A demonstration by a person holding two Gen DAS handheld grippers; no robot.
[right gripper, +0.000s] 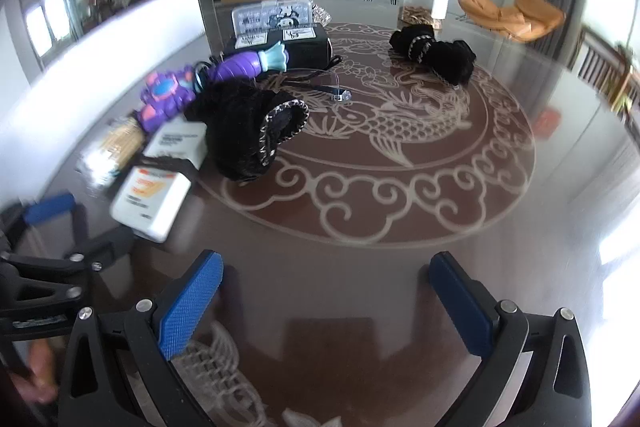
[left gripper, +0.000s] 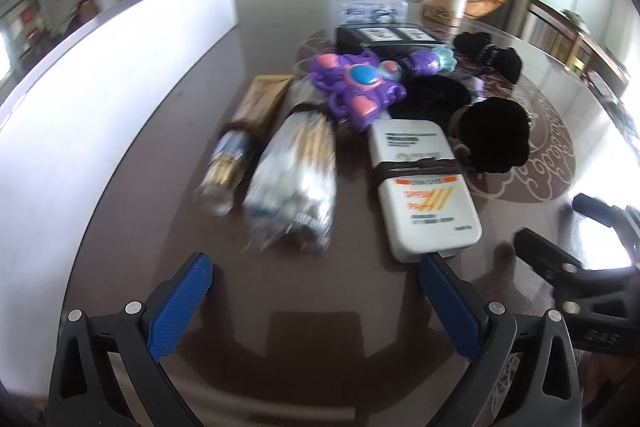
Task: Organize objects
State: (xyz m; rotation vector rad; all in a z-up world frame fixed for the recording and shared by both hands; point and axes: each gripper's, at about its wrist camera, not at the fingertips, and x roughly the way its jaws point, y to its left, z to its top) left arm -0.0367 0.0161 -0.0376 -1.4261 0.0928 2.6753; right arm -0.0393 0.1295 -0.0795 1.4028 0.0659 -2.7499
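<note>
My left gripper (left gripper: 316, 277) and right gripper (right gripper: 326, 277) both hover with jaws apart, empty, above the dark patterned table (right gripper: 400, 211). The white banded rectangular box (left gripper: 424, 187) lies nearest (just ahead); I'd approach it squarely

A white rectangular box with orange print (left gripper: 425, 187), bound by a dark band, lies flat on the dark brown table (left gripper: 168, 131). Left of it lie a clear crinkled plastic packet of pale sticks (left gripper: 296, 171) and a blurred gold-and-blue tube (left gripper: 232, 155). Behind sit a purple-and-pink plastic toy (left gripper: 356, 87), a black fuzzy hat (right gripper: 252, 123) and a black case (left gripper: 384, 41)
</note>
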